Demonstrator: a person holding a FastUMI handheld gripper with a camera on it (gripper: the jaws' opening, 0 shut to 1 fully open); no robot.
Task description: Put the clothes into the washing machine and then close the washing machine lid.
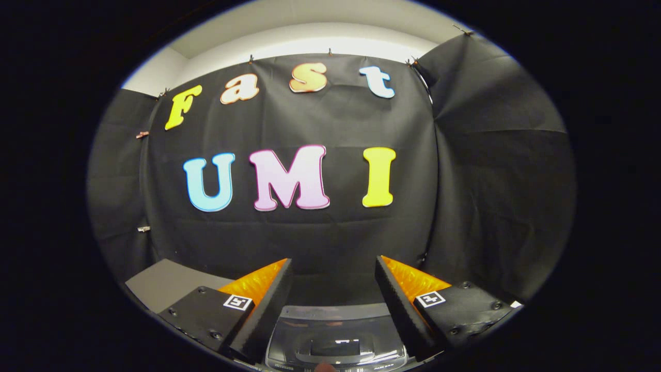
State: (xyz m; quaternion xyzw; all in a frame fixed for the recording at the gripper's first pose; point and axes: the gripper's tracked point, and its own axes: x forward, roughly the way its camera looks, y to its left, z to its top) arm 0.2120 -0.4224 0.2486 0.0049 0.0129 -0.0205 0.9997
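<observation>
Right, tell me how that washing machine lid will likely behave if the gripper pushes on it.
The washing machine lid, seen between the open gripper fingers, looks like a rigid, glossy translucent panel, so it will probably stay stiff rather than flex. Its shiny surface may let the fingers slide. It already seems to lie flat, so a push from above would likely move it little.

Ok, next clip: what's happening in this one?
A person is holding a handheld claw above a small washing machine, which sits low between the two fingers. The fingers are spread apart and hold nothing. The machine's clear lid looks closed, though that is hard to tell. A grey surface lies beside the machine. No clothes have been picked up yet.
</observation>
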